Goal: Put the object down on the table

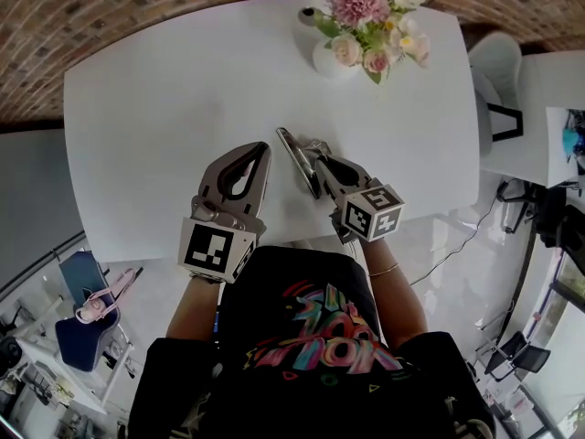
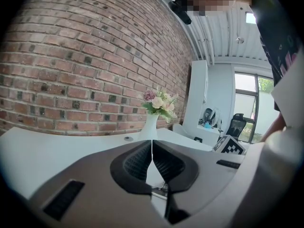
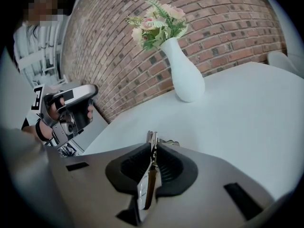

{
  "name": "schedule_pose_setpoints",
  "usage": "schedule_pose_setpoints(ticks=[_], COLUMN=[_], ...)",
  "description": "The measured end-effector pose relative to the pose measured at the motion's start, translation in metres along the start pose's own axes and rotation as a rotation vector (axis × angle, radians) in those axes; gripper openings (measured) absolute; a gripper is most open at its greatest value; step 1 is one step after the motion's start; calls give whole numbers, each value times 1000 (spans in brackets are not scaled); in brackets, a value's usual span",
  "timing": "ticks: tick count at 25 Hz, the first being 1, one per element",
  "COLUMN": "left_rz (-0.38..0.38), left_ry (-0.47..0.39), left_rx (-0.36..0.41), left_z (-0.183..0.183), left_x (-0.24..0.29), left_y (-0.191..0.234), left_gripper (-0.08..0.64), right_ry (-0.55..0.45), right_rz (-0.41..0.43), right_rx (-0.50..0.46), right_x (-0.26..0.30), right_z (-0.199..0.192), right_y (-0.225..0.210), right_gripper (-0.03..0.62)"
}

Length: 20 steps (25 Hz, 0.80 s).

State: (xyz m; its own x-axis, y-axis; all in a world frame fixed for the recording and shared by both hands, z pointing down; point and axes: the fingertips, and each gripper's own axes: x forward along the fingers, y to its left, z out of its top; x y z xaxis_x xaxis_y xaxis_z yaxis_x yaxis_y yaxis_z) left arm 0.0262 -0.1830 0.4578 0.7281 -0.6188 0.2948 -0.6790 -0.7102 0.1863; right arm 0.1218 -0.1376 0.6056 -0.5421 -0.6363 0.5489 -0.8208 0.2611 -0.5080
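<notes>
The right gripper point(image 3: 153, 152) is clenched on a thin metal tool point(image 3: 150, 139); in the right gripper view the ribbed pads press on both flat sides of it, and its silvery end sticks out past the fingertips toward 12 o'clock; a brownish part of it runs back between the jaws toward the camera. In the head view the metal tool slants from the gripper's tips toward 11 o'clock, over the white table point(image 1: 174, 108) near the edge closest to the person; whether its far end touches the tabletop I cannot tell.

The left gripper point(image 1: 264, 147) sits just beside the right one, at its 9 o'clock; the two are apart and do not touch; its jaws are closed tip to tip with nothing between them, as the left gripper view shows plainly; only bare tabletop shows through the gap behind the tips. Each gripper carries its marker cube at the 6 o'clock end, toward the person's dark printed shirt point(image 1: 315, 337).

A white vase point(image 1: 329, 60) of pink and cream flowers point(image 1: 370, 16) stands upright on the table at about 1 o'clock from the grippers, well apart from them, near the far edge; a brick wall point(image 2: 71, 56) rises behind the table at 12 o'clock; a white chair point(image 1: 498, 67) stands off the table's corner at 2 o'clock.
</notes>
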Motion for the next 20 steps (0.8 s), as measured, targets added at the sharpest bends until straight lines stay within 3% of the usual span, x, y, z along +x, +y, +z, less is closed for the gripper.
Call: schedule_pose_setpoints(ticks=[11, 20], left_rz=[-7, -7], left_ry=[6, 4], left_rx=[1, 10], left_z=[0, 4], left_x=[1, 2], left_y=[-4, -5], left_gripper=[26, 26], right_ry=[-53, -163], right_rz=[23, 43], right_rx=[80, 70], right_x=[2, -11], right_z=[1, 18], right_y=[-4, -3], right_gripper=[88, 141])
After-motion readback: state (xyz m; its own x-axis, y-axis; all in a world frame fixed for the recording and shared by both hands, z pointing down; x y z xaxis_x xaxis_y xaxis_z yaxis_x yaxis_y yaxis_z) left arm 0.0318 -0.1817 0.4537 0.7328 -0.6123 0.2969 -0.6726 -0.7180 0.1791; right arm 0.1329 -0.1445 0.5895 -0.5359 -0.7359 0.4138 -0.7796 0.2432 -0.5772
